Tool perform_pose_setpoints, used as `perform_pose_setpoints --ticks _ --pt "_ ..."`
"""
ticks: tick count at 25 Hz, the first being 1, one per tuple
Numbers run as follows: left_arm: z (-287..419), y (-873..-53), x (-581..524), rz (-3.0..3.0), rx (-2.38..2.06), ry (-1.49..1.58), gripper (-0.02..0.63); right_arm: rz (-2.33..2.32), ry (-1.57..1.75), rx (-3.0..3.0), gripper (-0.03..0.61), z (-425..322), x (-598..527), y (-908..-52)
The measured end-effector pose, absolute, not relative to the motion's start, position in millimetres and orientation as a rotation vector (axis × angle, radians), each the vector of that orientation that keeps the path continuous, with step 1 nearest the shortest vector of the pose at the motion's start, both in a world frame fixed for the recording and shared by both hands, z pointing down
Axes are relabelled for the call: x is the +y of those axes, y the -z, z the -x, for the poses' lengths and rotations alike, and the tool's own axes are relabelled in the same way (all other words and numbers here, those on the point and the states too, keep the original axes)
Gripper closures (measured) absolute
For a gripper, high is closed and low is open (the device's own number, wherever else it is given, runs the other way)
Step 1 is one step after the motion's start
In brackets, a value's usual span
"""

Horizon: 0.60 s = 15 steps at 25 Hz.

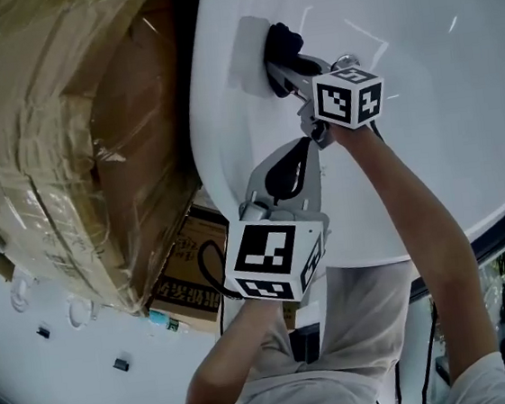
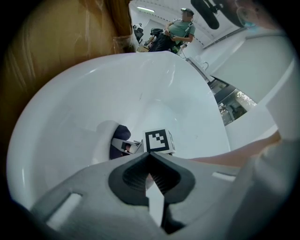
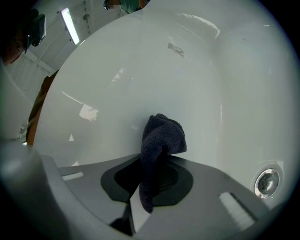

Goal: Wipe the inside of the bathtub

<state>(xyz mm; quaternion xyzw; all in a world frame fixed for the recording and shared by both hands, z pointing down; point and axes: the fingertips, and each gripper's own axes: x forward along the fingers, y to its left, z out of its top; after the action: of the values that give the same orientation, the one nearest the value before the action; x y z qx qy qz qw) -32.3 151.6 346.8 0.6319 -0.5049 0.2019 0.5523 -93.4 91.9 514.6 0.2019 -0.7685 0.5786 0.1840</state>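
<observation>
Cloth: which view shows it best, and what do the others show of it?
The right gripper view: the cloth sits central, clamped in the right gripper against the tub. The head view shows only a dark lump beyond that gripper; the left gripper view, a small, partly hidden patch.

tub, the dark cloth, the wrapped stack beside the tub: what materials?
Bathtub: glossy white, acrylic or enamel, can't tell which; it shows crisp light reflections.
Cloth: dark with a soft pile, likely microfibre or terry; fuzzy nap, limp folds.
Wrapped stack: brown cardboard, apparently under clear plastic film; wrinkles and glare on the surface.
</observation>
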Motion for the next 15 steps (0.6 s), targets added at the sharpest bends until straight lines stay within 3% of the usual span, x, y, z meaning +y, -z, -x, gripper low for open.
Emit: perform_pose_setpoints --ticks 15 --pt "48.3 -316.6 163.2 -1.503 -1.245 -0.570 0.617 -0.410 -1.660 -2.310 0.533 113.5 114.3 -435.7"
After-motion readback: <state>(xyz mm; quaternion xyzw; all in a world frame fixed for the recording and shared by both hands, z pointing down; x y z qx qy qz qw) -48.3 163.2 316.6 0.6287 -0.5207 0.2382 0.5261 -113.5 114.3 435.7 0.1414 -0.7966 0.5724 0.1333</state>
